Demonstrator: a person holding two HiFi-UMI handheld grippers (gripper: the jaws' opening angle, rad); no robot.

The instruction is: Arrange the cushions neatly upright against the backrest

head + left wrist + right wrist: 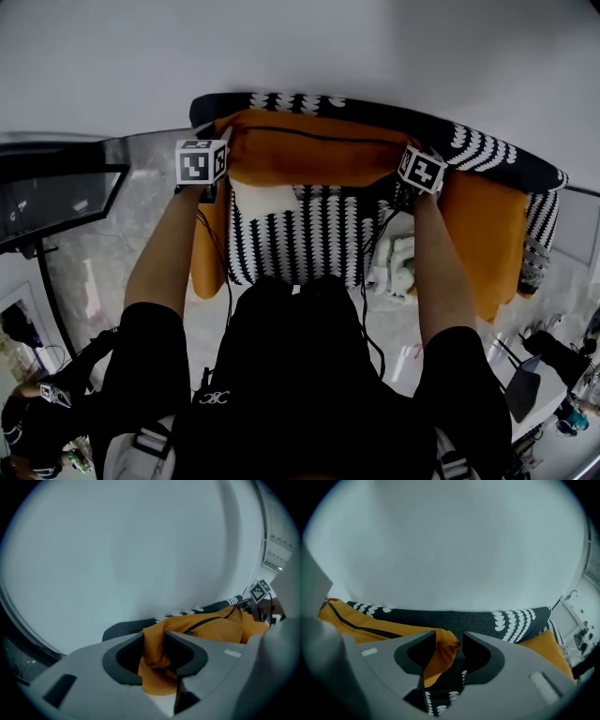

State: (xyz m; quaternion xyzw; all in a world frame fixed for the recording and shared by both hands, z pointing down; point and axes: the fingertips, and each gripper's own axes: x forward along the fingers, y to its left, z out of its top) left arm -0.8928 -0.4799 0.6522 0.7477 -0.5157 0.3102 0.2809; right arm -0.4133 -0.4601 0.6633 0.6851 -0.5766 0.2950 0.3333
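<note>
An orange cushion [309, 150] with a dark zip stands along the black-and-white patterned backrest [487, 145] of the sofa. My left gripper [223, 164] is at its upper left corner. In the left gripper view the orange fabric [152, 653] fills the gap of the left gripper [153, 641] and touches both jaws. My right gripper [401, 161] is at the upper right corner. In the right gripper view its jaws [449, 641] stand apart, and the orange corner [440, 651] lies against the left one only. A second orange cushion [487, 234] leans at the sofa's right end.
The patterned seat [309, 244] holds a white pad [264, 199] and a white bundle [398, 262]. More orange fabric [208, 253] hangs at the left arm. A white wall [375, 47] is behind; a dark screen [47, 197] stands left; bags and gear [553, 375] lie at the lower right.
</note>
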